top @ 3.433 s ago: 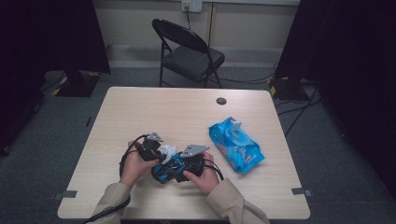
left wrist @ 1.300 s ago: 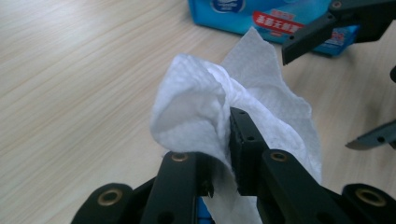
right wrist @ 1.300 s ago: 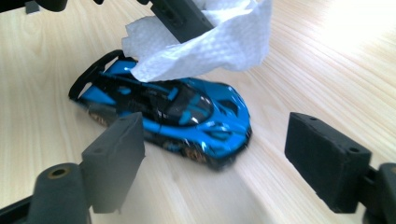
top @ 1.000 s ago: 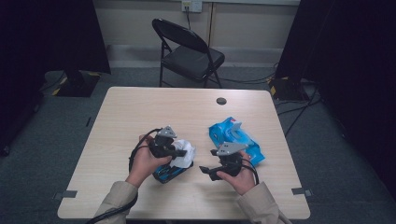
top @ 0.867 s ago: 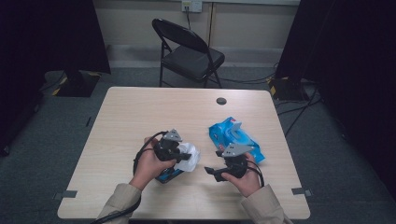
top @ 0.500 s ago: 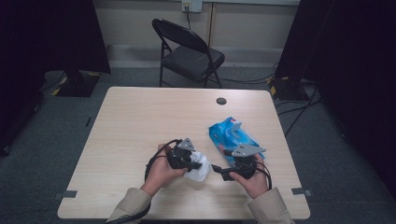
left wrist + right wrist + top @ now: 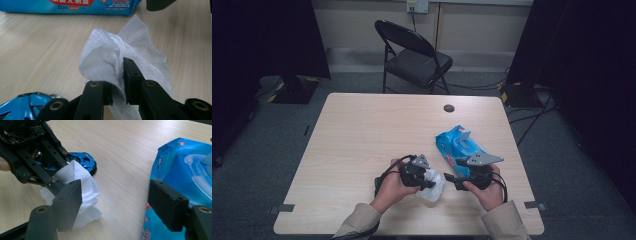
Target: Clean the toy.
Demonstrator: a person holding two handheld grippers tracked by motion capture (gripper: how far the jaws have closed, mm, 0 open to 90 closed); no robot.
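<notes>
- High view: the desk (image 7: 377,130) is evenly lit from overhead, while the room's sides sink into near black; shadows under the hands are soft and short.
- Picture is slightly soft, fine detail on the pack (image 7: 458,146) unreadable.
- Left gripper view: bright and sharp on the wipe (image 7: 117,57); the desk shows a pale sheen, the near car (image 7: 22,106) blurs at the bottom edge.
- Right gripper view: its own near jaws are a bit soft, the wipe (image 7: 80,182) is nearly blown out, and the pack (image 7: 180,167) has mild glare.
</notes>
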